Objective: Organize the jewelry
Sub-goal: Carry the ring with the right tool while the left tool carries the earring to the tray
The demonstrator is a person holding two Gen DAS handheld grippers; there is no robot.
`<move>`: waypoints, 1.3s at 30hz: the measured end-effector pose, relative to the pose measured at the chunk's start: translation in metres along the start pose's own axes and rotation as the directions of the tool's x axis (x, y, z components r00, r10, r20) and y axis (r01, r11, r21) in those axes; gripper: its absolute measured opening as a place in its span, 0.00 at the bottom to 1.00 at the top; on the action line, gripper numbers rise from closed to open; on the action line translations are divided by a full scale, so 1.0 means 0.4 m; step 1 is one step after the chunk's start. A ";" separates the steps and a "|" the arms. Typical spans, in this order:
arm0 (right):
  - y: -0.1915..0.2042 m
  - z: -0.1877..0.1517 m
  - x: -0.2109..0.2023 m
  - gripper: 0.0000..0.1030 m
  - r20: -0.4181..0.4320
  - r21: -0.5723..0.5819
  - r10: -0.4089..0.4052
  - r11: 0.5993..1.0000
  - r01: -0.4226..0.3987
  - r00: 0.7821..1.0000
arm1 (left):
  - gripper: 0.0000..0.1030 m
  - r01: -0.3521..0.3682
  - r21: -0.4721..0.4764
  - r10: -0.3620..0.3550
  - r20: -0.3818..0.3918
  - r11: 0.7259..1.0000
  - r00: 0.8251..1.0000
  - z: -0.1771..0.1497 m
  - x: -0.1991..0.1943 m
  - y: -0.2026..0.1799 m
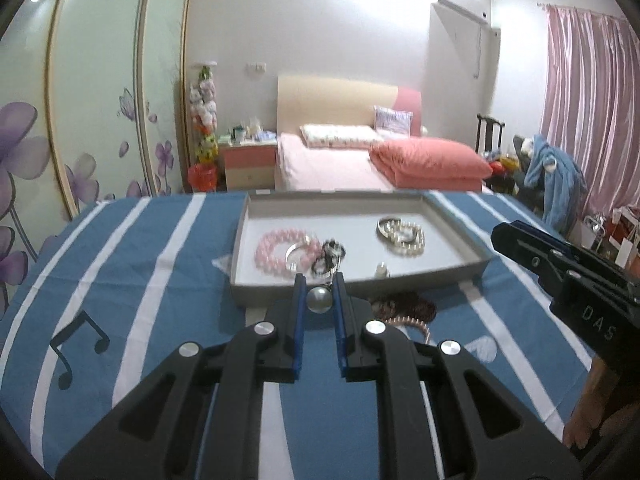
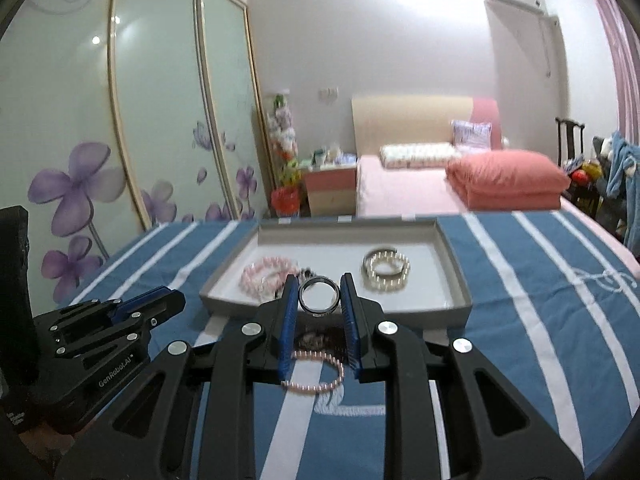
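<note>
A grey tray [image 1: 460, 236] [image 2: 454, 276] sits on a blue striped cloth. In it lie a pink bead bracelet [image 1: 272, 250] [image 2: 262, 274], a pearl bracelet with a metal bangle [image 1: 402, 234] [image 2: 386, 270], dark rings [image 1: 330, 256] and a small pearl piece [image 1: 382, 269]. My left gripper [image 1: 319, 290] is shut on a large pearl bead [image 1: 319, 300], just before the tray's near wall. My right gripper [image 2: 319, 292] is shut on a silver ring [image 2: 319, 295], held above the tray's near edge. A pink pearl bracelet [image 2: 316, 374] [image 1: 416, 325] and a dark red bead string [image 1: 404, 306] lie on the cloth below.
The right gripper's body shows at the right of the left wrist view [image 1: 568, 268]; the left gripper's body shows at the left of the right wrist view [image 2: 108, 328]. Beyond the cloth stand a bed [image 1: 340, 164], a nightstand [image 1: 250, 162] and a flowered wardrobe [image 1: 80, 120].
</note>
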State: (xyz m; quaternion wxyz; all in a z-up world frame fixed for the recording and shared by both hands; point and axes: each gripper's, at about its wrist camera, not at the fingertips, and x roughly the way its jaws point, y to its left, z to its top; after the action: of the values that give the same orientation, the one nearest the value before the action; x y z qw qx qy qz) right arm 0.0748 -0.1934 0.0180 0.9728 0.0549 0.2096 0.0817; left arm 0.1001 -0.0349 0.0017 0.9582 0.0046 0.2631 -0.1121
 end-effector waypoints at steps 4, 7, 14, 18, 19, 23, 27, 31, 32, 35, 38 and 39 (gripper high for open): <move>0.008 0.014 -0.023 0.22 0.093 -0.020 -0.030 0.999 0.032 0.995 | 0.13 -0.019 -0.008 0.019 0.057 1.000 0.998 0.017 -0.016 0.001; 0.013 0.021 -0.033 0.22 0.154 -0.030 -0.050 0.998 0.055 0.987 | 0.13 -0.025 -0.015 0.027 0.100 1.000 0.995 0.032 -0.027 -0.002; 0.017 0.031 -0.037 0.22 0.235 -0.052 -0.083 0.994 0.098 0.968 | 0.13 -0.030 -0.024 0.034 0.156 0.999 0.987 0.057 -0.037 -0.007; 0.013 0.035 -0.034 0.22 0.256 -0.049 -0.096 0.993 0.112 0.962 | 0.13 -0.040 -0.033 0.045 0.162 0.999 0.986 0.063 -0.030 -0.001; 0.011 0.035 -0.033 0.22 0.257 -0.047 -0.098 0.992 0.113 0.961 | 0.13 -0.042 -0.035 0.048 0.162 0.998 0.986 0.063 -0.030 0.000; 0.011 0.036 -0.027 0.22 0.258 -0.048 -0.112 0.991 0.128 0.960 | 0.13 -0.058 -0.035 0.063 0.164 0.998 0.984 0.069 -0.023 0.005; 0.005 0.052 -0.018 0.22 0.269 -0.051 -0.125 0.988 0.144 0.955 | 0.13 -0.077 -0.023 0.080 0.174 0.997 0.981 0.081 -0.018 0.004; 0.005 0.068 -0.002 0.22 0.283 -0.048 -0.143 0.985 0.163 0.948 | 0.13 -0.090 -0.016 0.091 0.184 0.996 0.979 0.106 0.001 0.006; 0.003 0.072 0.004 0.22 0.285 -0.047 -0.147 0.985 0.167 0.947 | 0.13 -0.093 -0.015 0.094 0.183 0.996 0.979 0.113 0.010 0.006; -0.004 0.083 0.029 0.22 0.280 -0.038 -0.156 0.984 0.173 0.947 | 0.13 -0.094 -0.019 0.096 0.171 0.995 0.981 0.130 0.041 0.010; -0.012 0.089 0.061 0.22 0.261 -0.027 -0.156 0.985 0.169 0.953 | 0.13 -0.089 -0.025 0.092 0.150 0.996 0.984 0.141 0.082 0.021; -0.016 0.088 0.067 0.22 0.256 -0.025 -0.155 0.986 0.167 0.954 | 0.13 -0.088 -0.026 0.091 0.141 0.996 0.986 0.146 0.096 0.023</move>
State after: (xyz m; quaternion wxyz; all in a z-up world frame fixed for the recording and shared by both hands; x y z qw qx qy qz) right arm 0.1144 -0.1972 0.0383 0.9960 0.0250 0.0858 -0.0005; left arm 0.1636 -0.0381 0.0319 0.9786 -0.0010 0.1946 -0.0666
